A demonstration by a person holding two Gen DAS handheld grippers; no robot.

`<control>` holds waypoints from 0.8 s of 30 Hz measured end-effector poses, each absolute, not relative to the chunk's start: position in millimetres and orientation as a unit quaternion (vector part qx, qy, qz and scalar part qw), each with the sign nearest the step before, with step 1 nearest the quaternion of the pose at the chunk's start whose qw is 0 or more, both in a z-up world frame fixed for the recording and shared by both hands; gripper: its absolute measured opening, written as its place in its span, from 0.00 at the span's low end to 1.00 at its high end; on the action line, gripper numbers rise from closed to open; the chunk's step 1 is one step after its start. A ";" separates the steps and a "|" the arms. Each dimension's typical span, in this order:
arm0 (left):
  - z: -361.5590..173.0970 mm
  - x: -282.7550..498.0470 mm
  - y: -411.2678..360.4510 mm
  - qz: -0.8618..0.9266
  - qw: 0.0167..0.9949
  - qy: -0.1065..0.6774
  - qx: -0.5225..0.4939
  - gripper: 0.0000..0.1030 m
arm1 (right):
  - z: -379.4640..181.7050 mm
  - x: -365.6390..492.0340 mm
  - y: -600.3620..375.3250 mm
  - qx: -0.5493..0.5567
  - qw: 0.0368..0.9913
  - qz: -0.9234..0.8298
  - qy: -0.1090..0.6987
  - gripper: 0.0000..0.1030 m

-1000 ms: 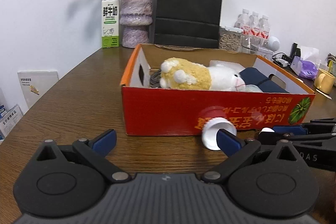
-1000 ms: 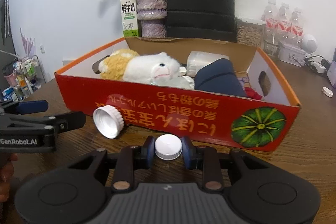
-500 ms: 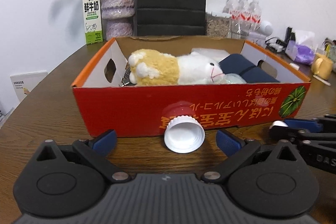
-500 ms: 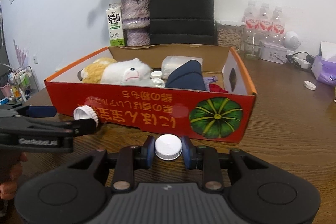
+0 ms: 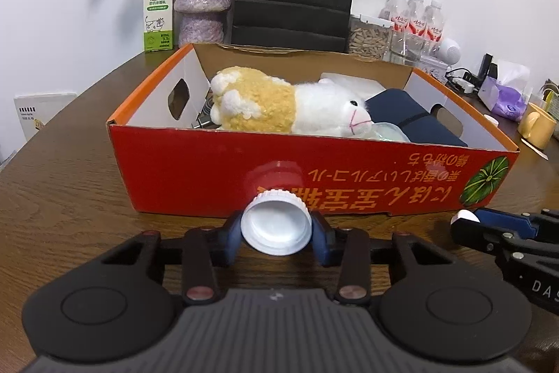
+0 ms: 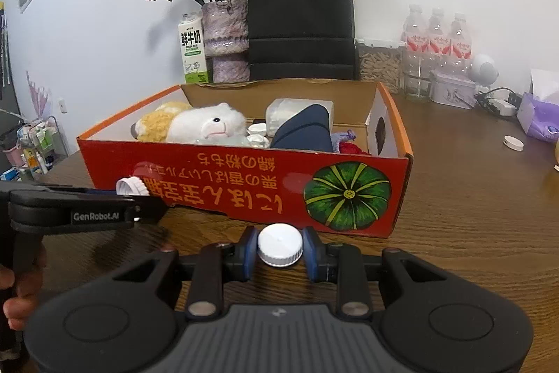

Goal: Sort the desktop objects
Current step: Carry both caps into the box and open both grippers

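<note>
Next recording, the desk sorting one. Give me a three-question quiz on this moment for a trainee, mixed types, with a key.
1. True or false: the plush toy lies inside the red box.
2. Multiple choice: what sits between the fingers of the right gripper?
A. a milk carton
B. a small white cap
C. a yellow mug
3. Fill in: the larger ribbed cap in the left gripper faces the camera with its ____ side.

Key
1. True.
2. B: the small white cap is clamped there, in front of the box's front wall.
3. Open (hollow). The left jaws are closing, with their pads at its rim.
</note>
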State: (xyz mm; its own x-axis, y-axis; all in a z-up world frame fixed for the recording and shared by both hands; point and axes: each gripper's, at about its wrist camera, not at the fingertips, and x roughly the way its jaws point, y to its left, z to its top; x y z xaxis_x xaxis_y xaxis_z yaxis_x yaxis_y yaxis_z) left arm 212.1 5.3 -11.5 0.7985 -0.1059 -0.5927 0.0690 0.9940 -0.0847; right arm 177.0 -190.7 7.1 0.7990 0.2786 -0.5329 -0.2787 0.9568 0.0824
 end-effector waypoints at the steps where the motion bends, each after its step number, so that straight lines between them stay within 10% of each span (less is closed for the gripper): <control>1: -11.5 211.3 4.9 -0.046 0.948 0.313 -0.029 0.40 | 7.4 176.0 -190.6 0.000 0.949 0.148 0.280 0.26; 24: 35.0 180.0 16.9 -0.070 0.971 0.222 -0.051 0.40 | 40.1 156.7 -188.0 0.000 0.961 0.165 0.222 0.26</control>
State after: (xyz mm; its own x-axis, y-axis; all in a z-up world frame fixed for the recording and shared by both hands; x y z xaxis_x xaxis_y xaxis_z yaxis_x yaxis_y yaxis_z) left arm 180.0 16.9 35.0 0.8913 -0.1583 -0.4249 0.1130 0.9851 -0.1300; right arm 156.7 -188.0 40.1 0.8469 0.3169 -0.4270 -0.3173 0.9456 0.0724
